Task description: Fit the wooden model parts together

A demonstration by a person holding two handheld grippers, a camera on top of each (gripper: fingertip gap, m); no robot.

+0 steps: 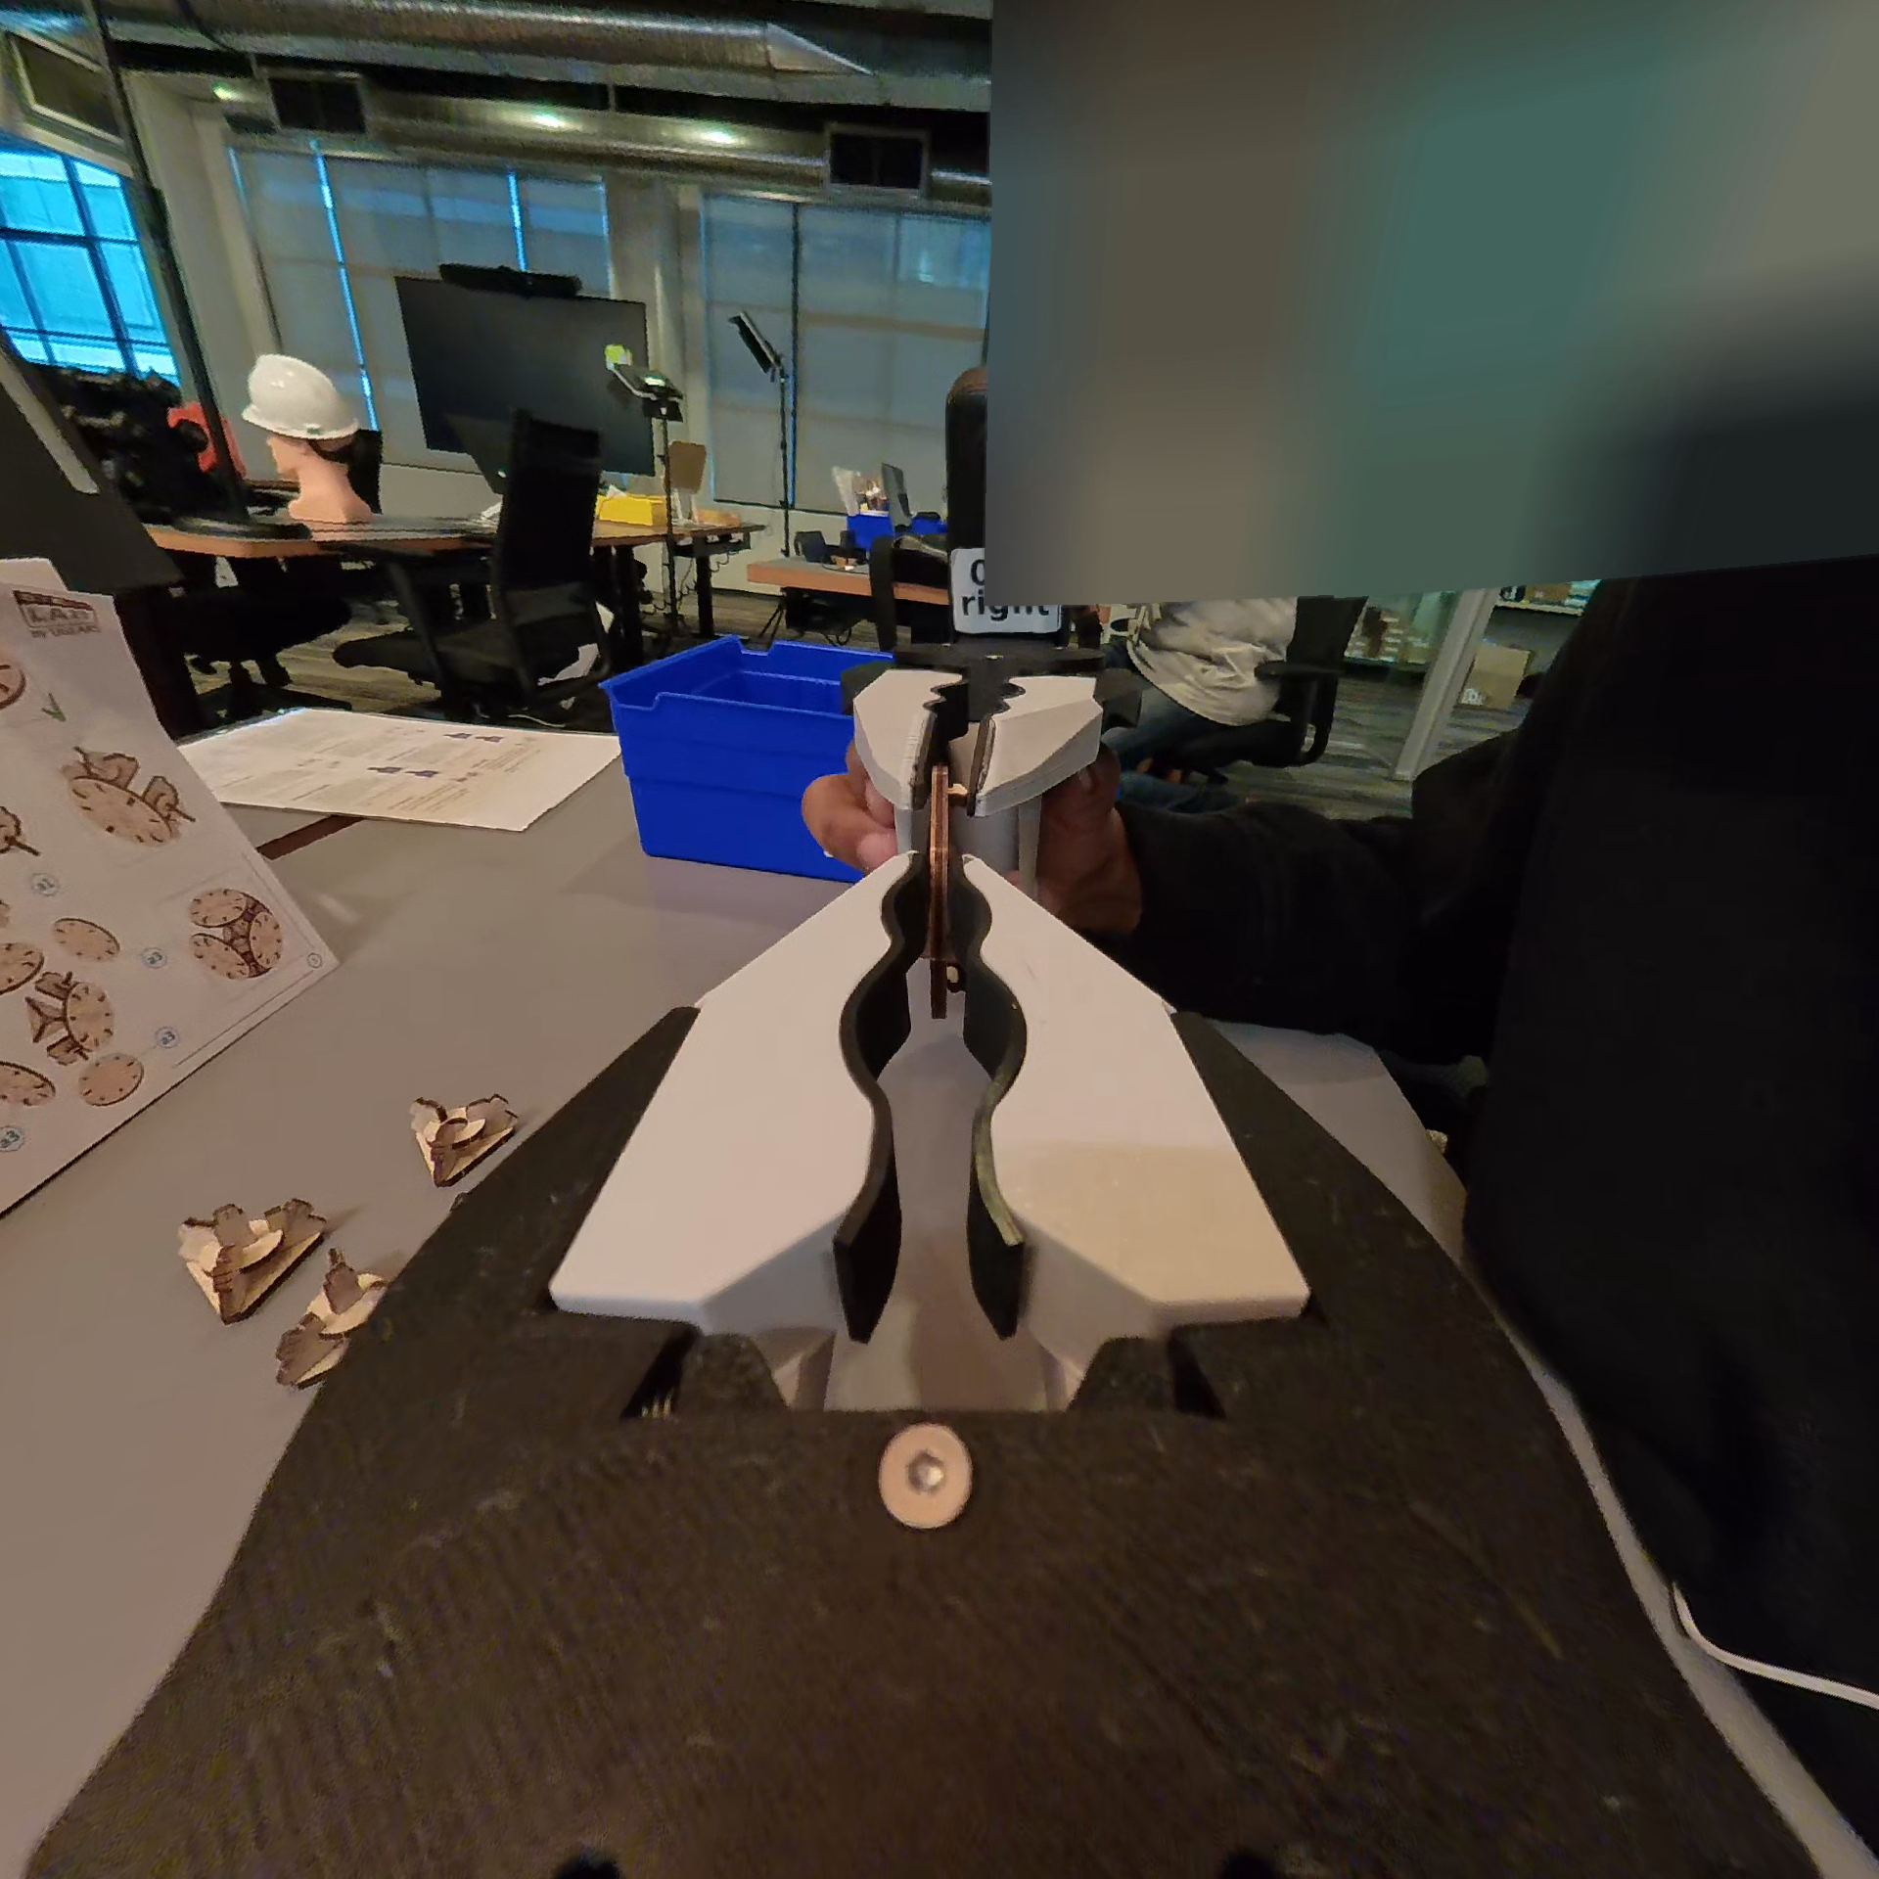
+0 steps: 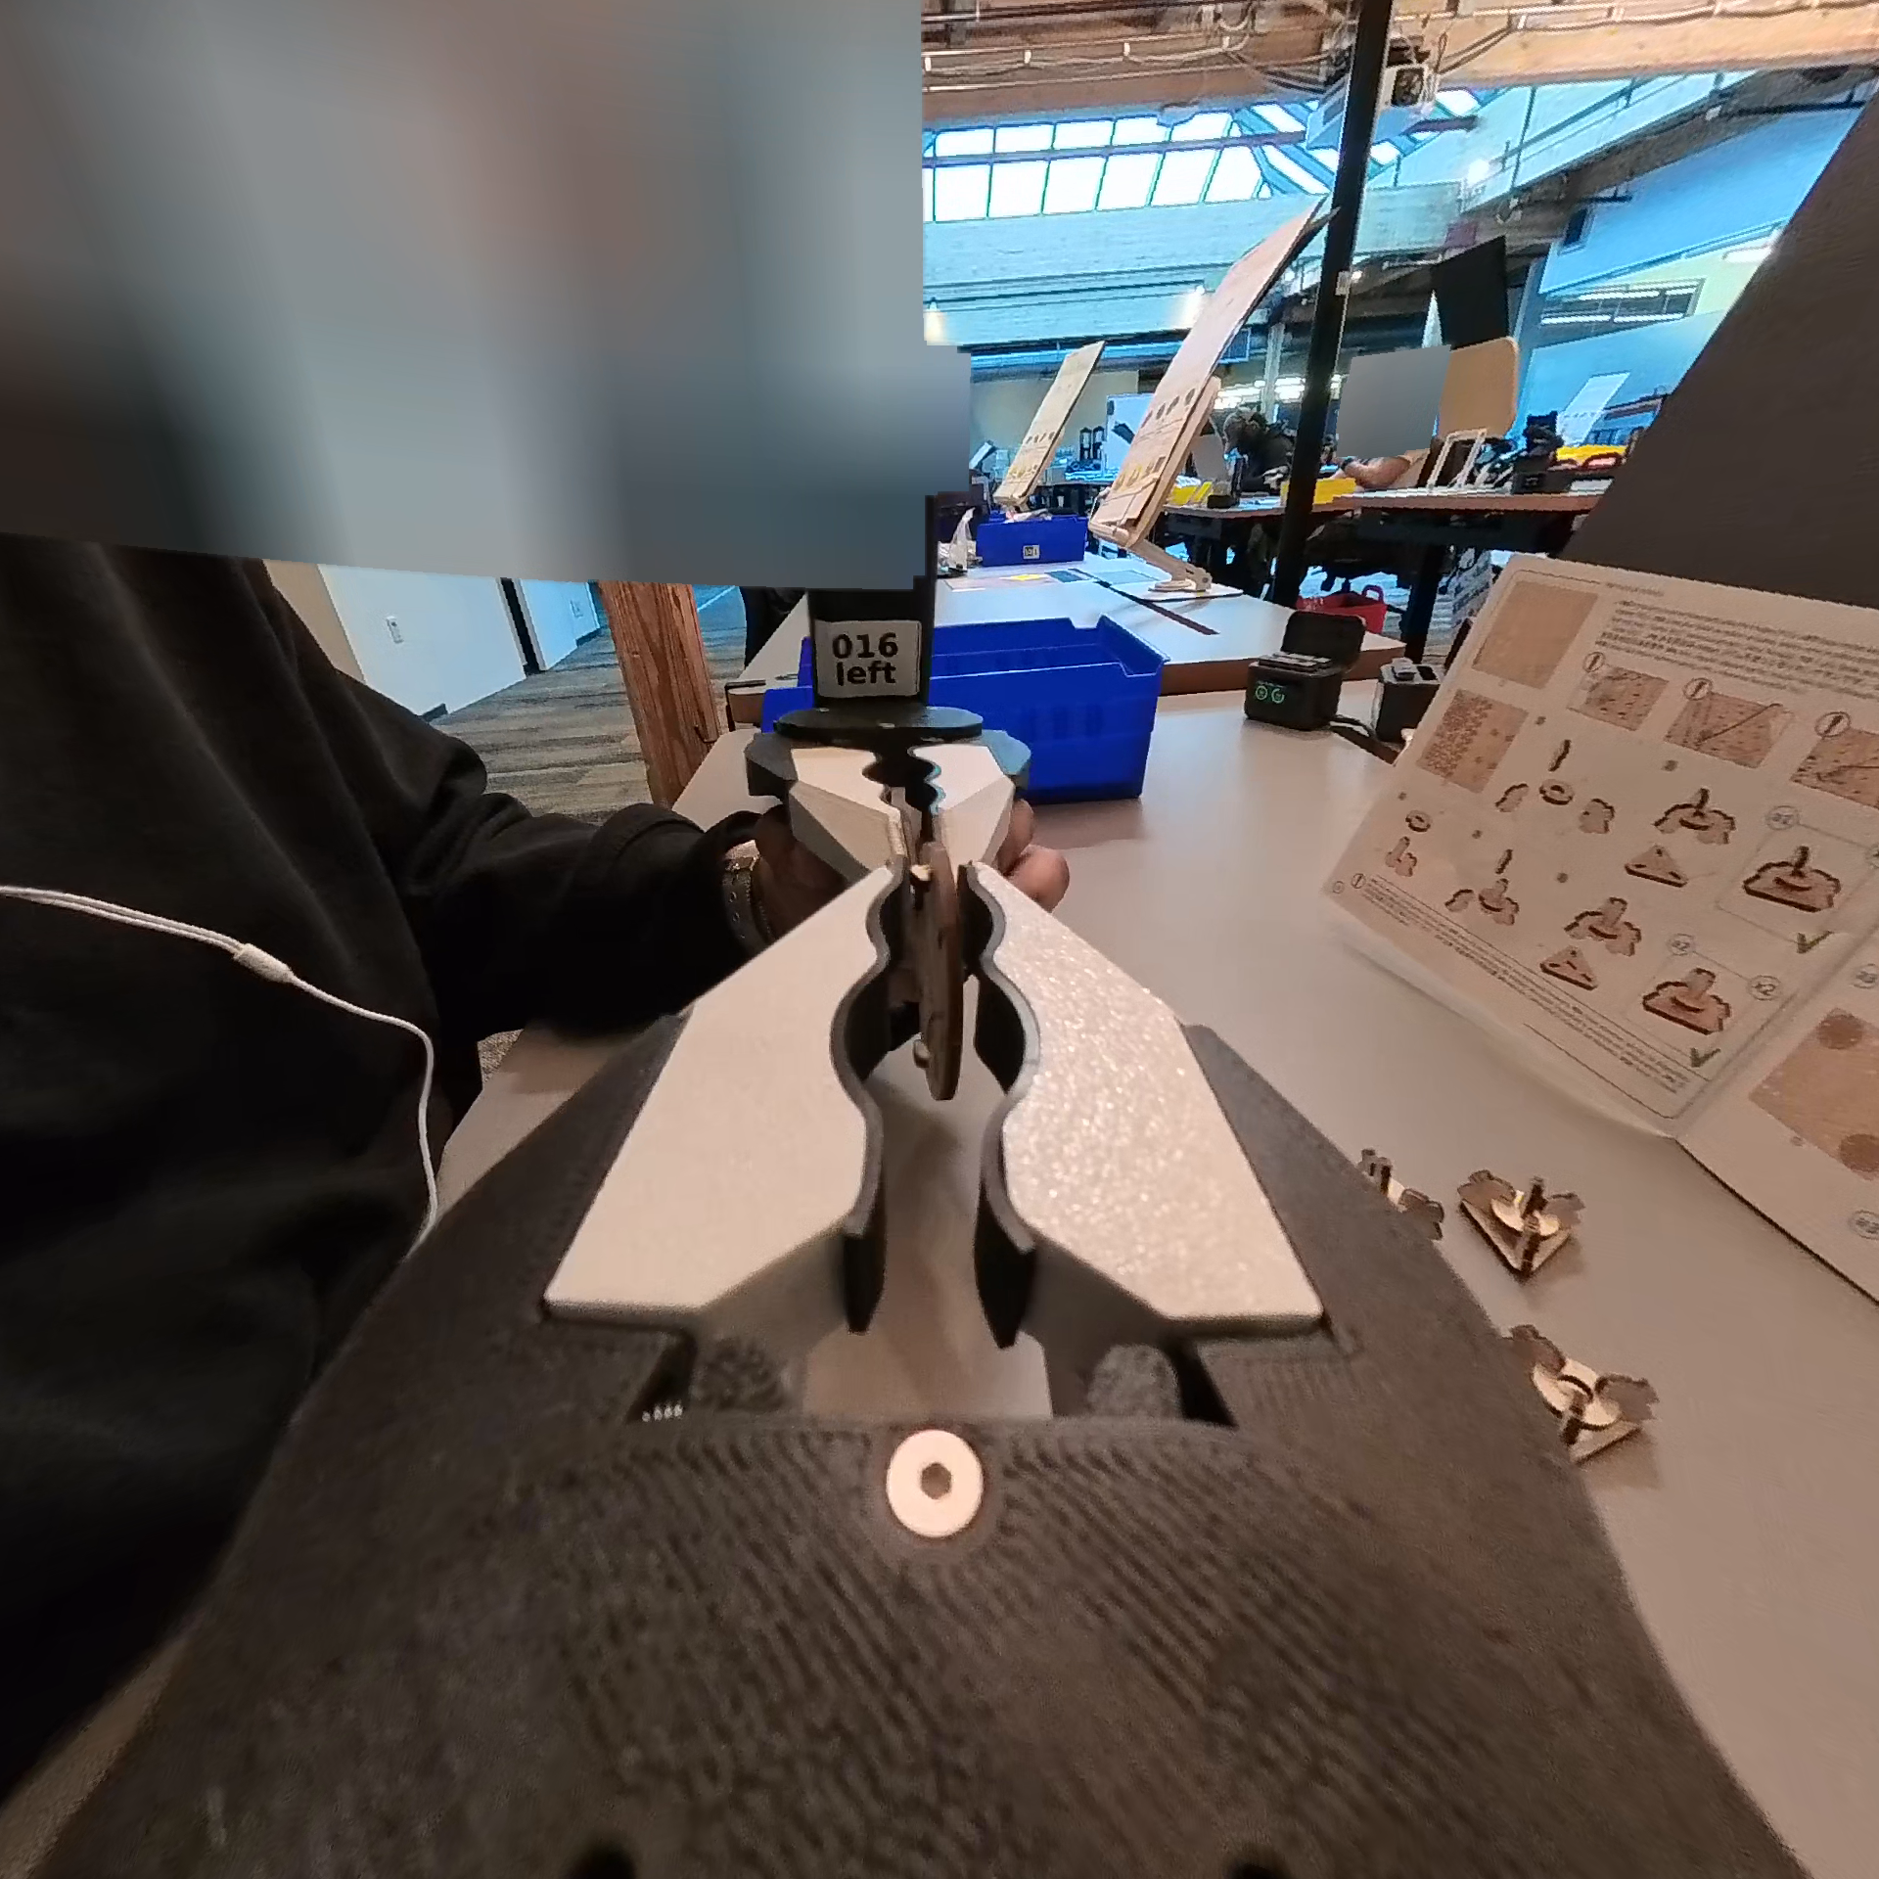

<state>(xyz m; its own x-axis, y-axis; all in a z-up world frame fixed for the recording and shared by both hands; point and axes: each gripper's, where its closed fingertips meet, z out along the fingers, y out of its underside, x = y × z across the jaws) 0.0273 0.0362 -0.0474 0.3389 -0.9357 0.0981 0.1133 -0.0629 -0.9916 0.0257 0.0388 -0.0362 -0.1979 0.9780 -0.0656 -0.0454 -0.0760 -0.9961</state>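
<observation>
A thin round wooden disc (image 1: 937, 915) with small pegs is held edge-on in the air between the two grippers, which face each other. My left gripper (image 1: 937, 864) is shut on the disc's near edge. My right gripper (image 1: 956, 775) shows beyond it, one pad on the disc's face and the other on a peg. In the right wrist view my right gripper (image 2: 930, 880) is closed around the same disc (image 2: 944, 996), and the left gripper (image 2: 915, 813) pinches its far edge. A hand holds each gripper.
A blue bin (image 1: 732, 752) stands on the grey table (image 1: 407, 966) behind the grippers. A propped instruction sheet (image 2: 1647, 834) and small wooden assemblies (image 2: 1520, 1215) (image 1: 249, 1251) lie to the side. A printed paper (image 1: 407, 763) and black cases (image 2: 1301, 681) sit farther back. The grippers are tip to tip, or close to it.
</observation>
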